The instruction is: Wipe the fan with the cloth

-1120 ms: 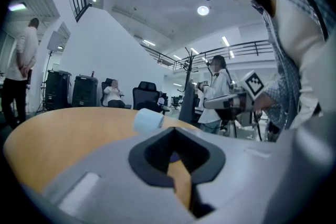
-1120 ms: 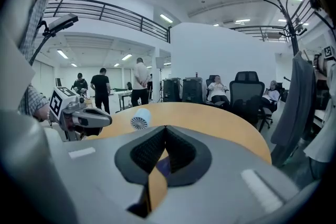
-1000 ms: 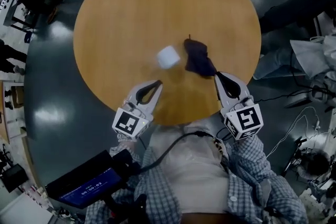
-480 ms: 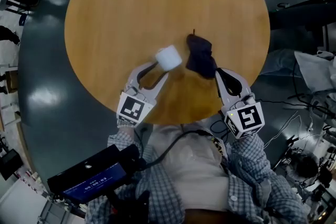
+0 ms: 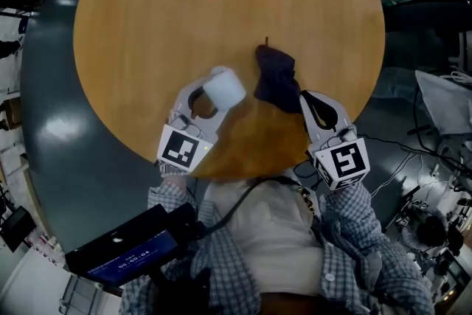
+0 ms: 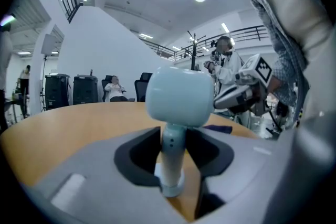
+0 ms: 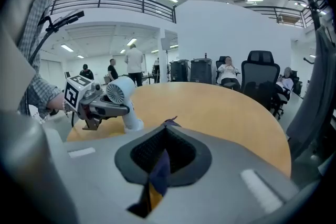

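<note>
— Head view from above: where is the fan?

— On the round wooden table [image 5: 147, 26], toward its near edge. The pale handheld fan [image 5: 223, 88] shows only its boxy head there, with the left gripper [image 5: 208, 96] looped around it from the near side. The dark cloth [image 5: 276, 79] lies crumpled just to the fan's right, and its near end meets the tips of the right gripper [image 5: 306, 98].

— Can you see from above whether the left one has hold of the fan?

— No, the head hides what is below it. The left gripper view does show it: the fan [image 6: 179, 97] stands upright on a slim stem [image 6: 172, 155] with its foot on the wood. The left gripper [image 6: 176, 165] has one jaw on either side of that stem. A wedge of bare table shows between the stem and the right-hand jaw, so the jaws stand apart and are not clamped.

— And the other gripper?

— In the right gripper view, the right gripper [image 7: 163, 155] has its jaws drawn together on a fold of the cloth [image 7: 157, 176], which is pinched in the slit between them. A small peak pokes up at the far end. The heap on the table is mostly hidden here and shows only from above.

— What else does that view add?

— The fan's round grille [image 7: 114, 93], turned to the right, which neither of the other views shows. It also shows the left gripper [image 7: 113, 107] reaching in from the left at the stem.
</note>
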The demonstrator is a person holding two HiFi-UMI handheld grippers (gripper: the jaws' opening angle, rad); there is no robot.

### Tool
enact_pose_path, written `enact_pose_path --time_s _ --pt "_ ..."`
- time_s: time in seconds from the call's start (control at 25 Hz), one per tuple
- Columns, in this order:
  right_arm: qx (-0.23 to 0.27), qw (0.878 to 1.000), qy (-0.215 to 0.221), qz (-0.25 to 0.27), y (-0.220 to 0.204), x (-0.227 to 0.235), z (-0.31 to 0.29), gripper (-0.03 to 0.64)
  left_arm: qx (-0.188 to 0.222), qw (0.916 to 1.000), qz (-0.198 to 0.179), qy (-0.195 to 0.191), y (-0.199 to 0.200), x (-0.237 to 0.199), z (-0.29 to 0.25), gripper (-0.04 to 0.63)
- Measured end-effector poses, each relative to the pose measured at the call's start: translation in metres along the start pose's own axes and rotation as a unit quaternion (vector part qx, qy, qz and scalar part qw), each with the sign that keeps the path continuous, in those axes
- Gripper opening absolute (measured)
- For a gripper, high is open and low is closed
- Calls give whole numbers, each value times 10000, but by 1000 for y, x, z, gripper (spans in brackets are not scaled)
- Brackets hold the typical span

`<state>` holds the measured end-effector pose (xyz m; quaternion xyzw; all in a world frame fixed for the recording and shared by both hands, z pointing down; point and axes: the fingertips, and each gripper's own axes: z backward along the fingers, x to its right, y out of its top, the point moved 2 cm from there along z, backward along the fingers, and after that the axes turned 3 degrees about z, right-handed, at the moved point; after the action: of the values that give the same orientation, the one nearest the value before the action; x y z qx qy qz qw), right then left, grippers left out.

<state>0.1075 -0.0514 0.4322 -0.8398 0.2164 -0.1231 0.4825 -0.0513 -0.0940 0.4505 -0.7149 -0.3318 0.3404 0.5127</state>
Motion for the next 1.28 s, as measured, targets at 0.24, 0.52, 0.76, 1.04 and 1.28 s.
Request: enact_pose_path --time_s 0.24,0.52,0.76,1.04,1.28 --pt "-514 9974 176 466 -2 -6 -17 19 -67 9997 -221 9 4 2 4 138" --pt "-1399 9765 691 1487 -11 -12 -64 138 -75 9996 -257 102 14 0 -2 138" --pt "-1903 9646 822 1630 -57 -21 -69 149 -86 9997 -204 114 2 24 0 138" --pt "-1758 9721 896 1270 -66 -11 -79 78 -96 9996 -207 175 -6 18 -11 138" --pt "-1373 9831 855 854 -42 -17 -85 74 103 9995 -115 271 8 0 0 138"
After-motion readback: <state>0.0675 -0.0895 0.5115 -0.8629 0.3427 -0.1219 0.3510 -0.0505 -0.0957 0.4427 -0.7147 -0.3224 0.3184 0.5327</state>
